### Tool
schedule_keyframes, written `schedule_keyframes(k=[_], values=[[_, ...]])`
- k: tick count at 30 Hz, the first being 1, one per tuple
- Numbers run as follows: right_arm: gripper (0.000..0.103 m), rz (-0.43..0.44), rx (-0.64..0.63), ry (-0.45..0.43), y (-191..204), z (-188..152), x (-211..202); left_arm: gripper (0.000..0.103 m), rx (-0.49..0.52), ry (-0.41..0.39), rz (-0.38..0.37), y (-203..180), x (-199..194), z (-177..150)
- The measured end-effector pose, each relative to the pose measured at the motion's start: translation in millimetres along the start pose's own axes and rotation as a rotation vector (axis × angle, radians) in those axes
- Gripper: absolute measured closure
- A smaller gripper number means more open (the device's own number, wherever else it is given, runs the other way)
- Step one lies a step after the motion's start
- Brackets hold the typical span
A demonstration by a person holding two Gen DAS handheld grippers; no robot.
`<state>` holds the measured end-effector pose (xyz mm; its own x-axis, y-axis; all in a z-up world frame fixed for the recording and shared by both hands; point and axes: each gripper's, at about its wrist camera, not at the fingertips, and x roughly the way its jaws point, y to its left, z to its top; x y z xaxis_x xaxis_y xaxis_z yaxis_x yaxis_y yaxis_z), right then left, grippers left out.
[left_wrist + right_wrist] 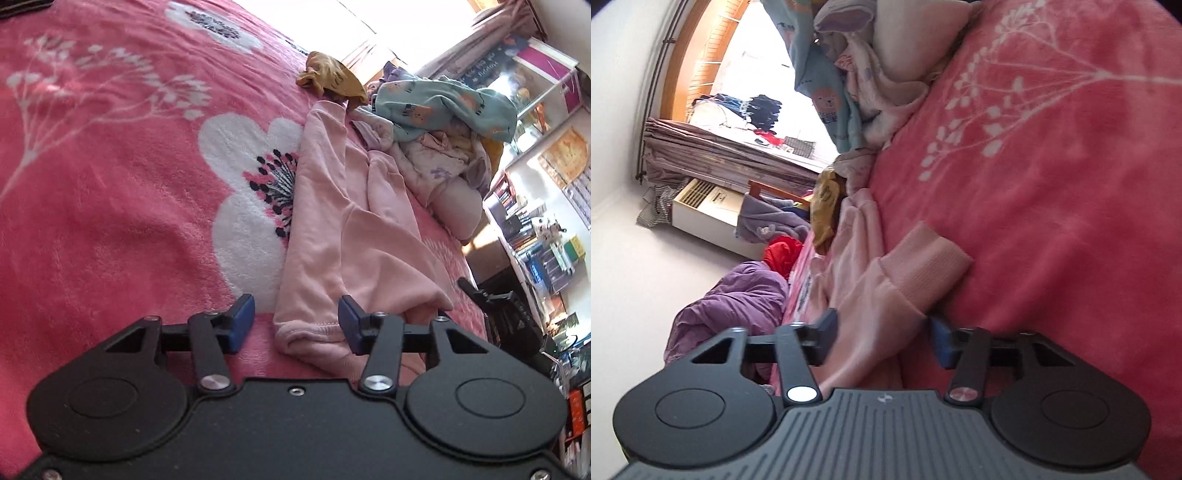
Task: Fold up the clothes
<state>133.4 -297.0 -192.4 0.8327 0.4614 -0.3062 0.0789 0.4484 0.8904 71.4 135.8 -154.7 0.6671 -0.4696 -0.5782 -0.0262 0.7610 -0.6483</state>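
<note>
A pale pink sweatshirt lies stretched out on the pink flowered blanket. My left gripper is open, its blue pads on either side of the garment's near hem, not closed on it. In the right wrist view the same pink garment runs between the open fingers of my right gripper; its ribbed cuff lies just ahead on the blanket. The fingers straddle the sleeve without pinching it.
A heap of unfolded clothes with a light blue printed piece and a mustard garment sits at the far end. Bookshelves stand to the right. A purple quilt, a red cloth and a window lie beyond the bed edge.
</note>
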Motion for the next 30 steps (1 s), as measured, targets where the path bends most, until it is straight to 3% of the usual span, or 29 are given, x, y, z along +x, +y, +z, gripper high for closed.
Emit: schedule_keyframes(k=[3, 4, 7, 8, 9, 15, 18, 21, 27, 30], values=[[0.041, -0.003, -0.033, -0.008, 3.6, -2.3, 2.9, 0.056, -0.036, -0.005, 0.001, 3.0, -0.1, -0.7], [0.042, 0.004, -0.038, -0.014, 3.0, -2.6, 3.0, 0.064, -0.033, -0.006, 0.017, 2.3, 0.4, -1.2], [0.065, 0.019, -0.038, -0.018, -0.4, 0.8, 6.9, 0.074, 0.020, -0.002, 0.066, -2.9, 2.2, -3.2], [0.081, 0.027, -0.034, -0.012, -2.5, 2.5, 8.9, 0.075, 0.030, 0.000, 0.072, -3.3, 2.4, -3.0], [0.087, 0.035, -0.031, -0.008, -4.1, 3.9, 10.1, 0.077, 0.037, 0.003, 0.075, -3.0, 2.5, -2.3], [0.089, 0.131, -0.038, -0.046, 20.7, 1.0, -24.7, 0.077, 0.066, 0.023, 0.068, -3.6, 1.4, 3.7], [0.089, 0.057, -0.061, -0.014, 14.1, -1.3, -21.8, 0.073, 0.149, -0.017, 0.117, -17.9, -3.1, 11.7], [0.086, 0.007, 0.003, 0.031, -4.8, -3.3, -9.0, 0.073, 0.278, -0.079, 0.166, -49.4, 2.5, 33.4], [0.081, 0.006, 0.019, 0.040, -11.8, -3.5, -1.4, 0.073, 0.425, -0.096, 0.203, -96.2, 66.9, 93.6], [0.081, 0.015, 0.011, 0.048, -13.4, -3.4, -0.1, 0.062, 0.508, -0.084, 0.242, -115.1, 109.3, 115.1]])
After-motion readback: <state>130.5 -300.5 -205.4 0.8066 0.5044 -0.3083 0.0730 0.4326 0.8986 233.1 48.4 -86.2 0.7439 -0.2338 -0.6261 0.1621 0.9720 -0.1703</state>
